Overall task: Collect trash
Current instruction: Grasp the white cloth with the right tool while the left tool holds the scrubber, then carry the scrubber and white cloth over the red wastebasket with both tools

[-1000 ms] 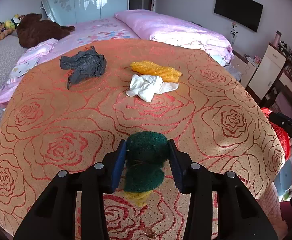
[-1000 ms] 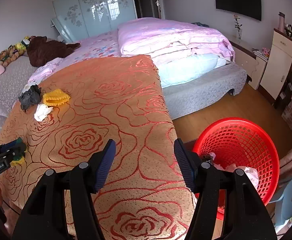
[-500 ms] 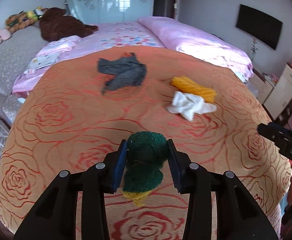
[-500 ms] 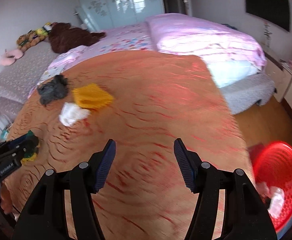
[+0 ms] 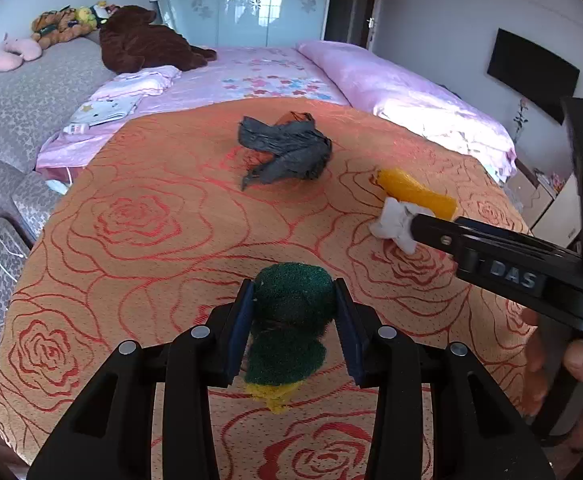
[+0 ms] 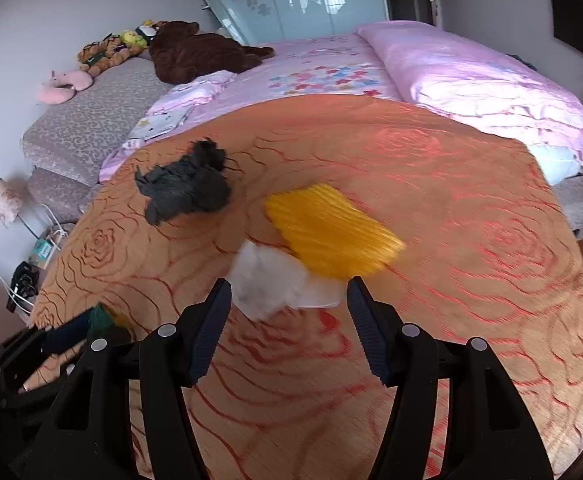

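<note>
Left-wrist view: the left gripper [image 5: 293, 330] clamps a green scouring pad [image 5: 289, 322] with a yellow underside between both pads, above the orange rose-patterned cover [image 5: 139, 216]. Farther off lie a dark grey bag [image 5: 285, 152], a yellow sponge cloth [image 5: 415, 192] and white crumpled tissue [image 5: 393, 222].

Right-wrist view: the right gripper [image 6: 289, 320] stands open and empty; the tissue [image 6: 275, 284] lies just beyond its fingertips, touching the yellow cloth [image 6: 331, 236].

The letters "DAS" stand in pale print on the black body of the right gripper [image 5: 407, 222] (seen from the left wrist, and possibly cut off at the start). Nothing else is legible.
</note>
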Available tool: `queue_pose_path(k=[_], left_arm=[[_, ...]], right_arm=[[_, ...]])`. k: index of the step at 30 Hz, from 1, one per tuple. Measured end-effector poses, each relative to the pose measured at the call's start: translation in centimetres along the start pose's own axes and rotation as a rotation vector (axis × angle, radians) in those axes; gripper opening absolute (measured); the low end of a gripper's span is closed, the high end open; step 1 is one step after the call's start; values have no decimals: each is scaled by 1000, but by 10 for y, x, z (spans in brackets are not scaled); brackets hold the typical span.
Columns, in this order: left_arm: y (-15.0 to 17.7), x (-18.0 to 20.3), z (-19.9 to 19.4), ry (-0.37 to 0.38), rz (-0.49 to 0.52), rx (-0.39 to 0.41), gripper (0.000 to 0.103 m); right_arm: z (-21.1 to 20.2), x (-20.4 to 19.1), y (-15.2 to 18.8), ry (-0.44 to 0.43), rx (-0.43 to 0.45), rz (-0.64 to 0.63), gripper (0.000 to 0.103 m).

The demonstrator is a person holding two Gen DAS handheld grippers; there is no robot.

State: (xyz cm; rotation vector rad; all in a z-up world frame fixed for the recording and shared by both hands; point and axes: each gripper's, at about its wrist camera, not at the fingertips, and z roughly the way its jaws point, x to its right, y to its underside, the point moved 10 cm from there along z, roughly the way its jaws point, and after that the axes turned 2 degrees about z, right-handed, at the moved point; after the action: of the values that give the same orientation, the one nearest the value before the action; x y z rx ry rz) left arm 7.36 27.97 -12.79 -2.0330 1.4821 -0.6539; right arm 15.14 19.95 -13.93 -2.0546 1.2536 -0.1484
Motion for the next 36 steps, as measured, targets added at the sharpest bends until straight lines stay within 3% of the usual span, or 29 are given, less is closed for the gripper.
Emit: queue_pose_path(k=[5, 10, 13, 28, 36], left_arm=[[-2, -5, -1, 2, -17, 5, 38], [-1, -6, -3, 6, -15, 7, 38], [0, -4, -2, 9, -12, 6, 38], [-8, 17, -10, 24, 22, 34, 38], [-23, 52, -24, 50, 89, 74, 38]], right_arm=[[21, -8, -7, 29, -19, -18, 58], [27, -9, -1, 59, -25, -52, 38], [22, -7, 2, 66, -16, -57, 34], [-29, 35, 18, 90, 60, 24, 33], [-71, 68, 27, 116, 101, 64, 33]])
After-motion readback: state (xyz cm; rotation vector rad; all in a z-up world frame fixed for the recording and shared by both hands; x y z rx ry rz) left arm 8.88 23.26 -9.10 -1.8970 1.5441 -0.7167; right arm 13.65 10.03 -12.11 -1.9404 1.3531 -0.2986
